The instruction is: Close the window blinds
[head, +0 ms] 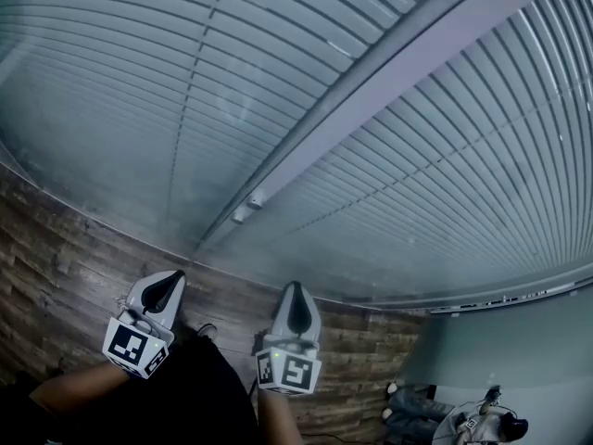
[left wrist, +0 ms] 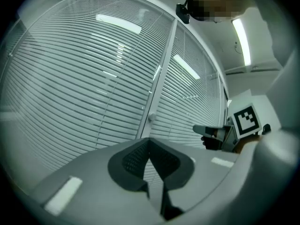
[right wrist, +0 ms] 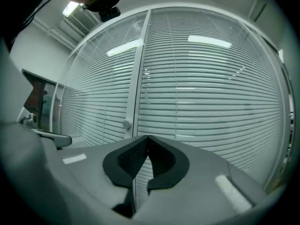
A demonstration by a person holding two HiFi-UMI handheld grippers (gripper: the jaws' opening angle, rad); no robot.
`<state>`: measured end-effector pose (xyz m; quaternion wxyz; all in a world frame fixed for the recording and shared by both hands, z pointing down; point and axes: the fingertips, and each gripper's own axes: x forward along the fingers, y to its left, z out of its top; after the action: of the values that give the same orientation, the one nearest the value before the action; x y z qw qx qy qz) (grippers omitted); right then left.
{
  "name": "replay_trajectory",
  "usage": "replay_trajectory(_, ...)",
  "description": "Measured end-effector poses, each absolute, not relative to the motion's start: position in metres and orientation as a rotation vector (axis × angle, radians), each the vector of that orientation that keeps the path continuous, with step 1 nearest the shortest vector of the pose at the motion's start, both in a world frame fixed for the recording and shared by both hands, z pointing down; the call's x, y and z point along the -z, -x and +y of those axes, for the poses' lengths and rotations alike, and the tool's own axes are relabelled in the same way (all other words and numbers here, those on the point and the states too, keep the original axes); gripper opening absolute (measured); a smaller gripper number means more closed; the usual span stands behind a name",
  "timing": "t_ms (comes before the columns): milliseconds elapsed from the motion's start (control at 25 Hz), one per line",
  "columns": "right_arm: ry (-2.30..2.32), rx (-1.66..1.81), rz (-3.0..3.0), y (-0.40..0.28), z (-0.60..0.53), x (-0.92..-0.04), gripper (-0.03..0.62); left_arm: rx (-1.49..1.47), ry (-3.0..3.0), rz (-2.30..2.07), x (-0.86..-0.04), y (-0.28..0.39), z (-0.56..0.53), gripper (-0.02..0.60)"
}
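- Two panels of window blinds [head: 120,82] hang lowered right down to the bottom edge of the window frame, one on each side of a pale upright post [head: 389,91].
- Slats in both panels lie close over one another and catch the reflected ceiling lights. Nothing outside shows through, though I cannot tell whether they are turned fully shut.
- A small round knob [head: 255,197] sits low on the post, between the two panels.
- Left gripper [head: 172,278] points at the blinds from well back. Its jaws are pressed together with nothing between them.
- Right gripper [head: 295,289] is just beside it and also clear of the slats. Its jaws are likewise together and empty.
- Below the frame's bottom edge runs a wood-look floor [head: 56,258].
- Risk, as I judge it: closed jaws pushed forward could poke and kink the thin slats. A tilt control turned too far would tip the slats open the other way. The knob is small and round, so a pinch on it may slip.
- No brand or readable writing shows, only the black-and-white square markers [head: 135,346] on the gripper cubes.
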<state>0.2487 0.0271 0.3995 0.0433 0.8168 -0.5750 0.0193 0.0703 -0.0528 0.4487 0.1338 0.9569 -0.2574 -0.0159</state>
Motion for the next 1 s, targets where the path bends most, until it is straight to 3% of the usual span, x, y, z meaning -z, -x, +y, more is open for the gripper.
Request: replay_trajectory(1000,-2.493,-0.053,-1.923,-0.336,0.083,-0.414,0.000,0.090,-2.840,-0.948,-0.427,-0.189,0.009,0.002)
